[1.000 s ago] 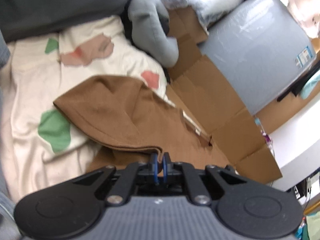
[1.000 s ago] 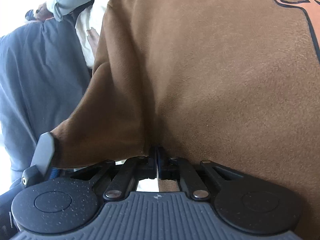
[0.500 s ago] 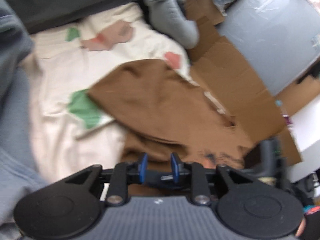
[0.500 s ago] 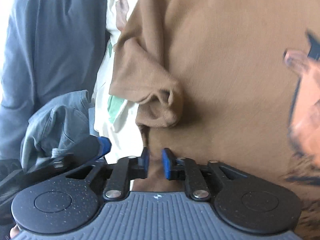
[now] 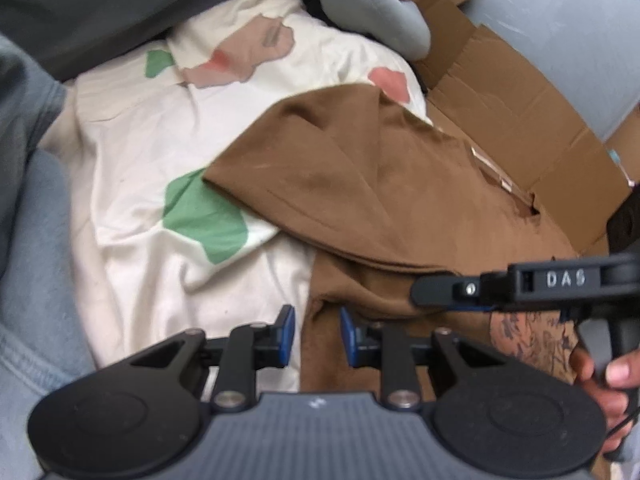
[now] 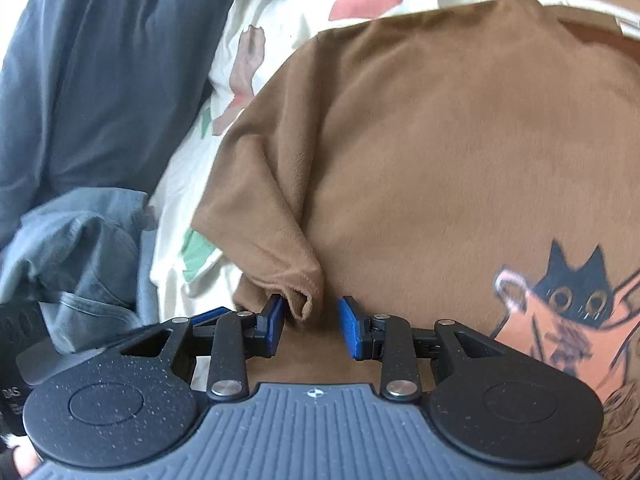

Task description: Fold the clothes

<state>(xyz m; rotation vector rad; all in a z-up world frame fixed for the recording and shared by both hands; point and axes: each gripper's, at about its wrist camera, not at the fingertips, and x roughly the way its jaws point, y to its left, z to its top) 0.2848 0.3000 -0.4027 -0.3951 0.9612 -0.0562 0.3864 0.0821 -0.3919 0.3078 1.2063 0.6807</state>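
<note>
left gripper [image 5: 314, 334]: we see the fingers [image 5: 285, 334] apart, nothing between the blue pads; they straddle the edge of the brown T-shirt's lower layer, not pinching it.
right gripper [image 6: 312, 326]: we see the fingers [image 6: 352, 328] apart, nothing clamped; the sleeve cuff [image 6: 302, 294] hangs just in front of the left pad, touching or nearly, we cannot tell.
brown T-shirt [image 5: 360, 184]: lies partly on the cream patterned sheet [image 5: 132, 152], partly on flattened cardboard [image 5: 516, 120]; one side is folded over the body.
print [image 6: 560, 312]: black cat over an orange shape, on the shirt front, right of the right gripper.
right hand [image 5: 600, 384]: we see it at the lower right of the left wrist view, gripping a black handle marked DAS [image 5: 564, 280].
surroundings: dark grey fabric [image 6: 92, 72] and a blue-grey denim garment [image 6: 76, 248] left of the shirt; a grey plastic-wrapped panel [image 5: 560, 28] past the cardboard.
</note>
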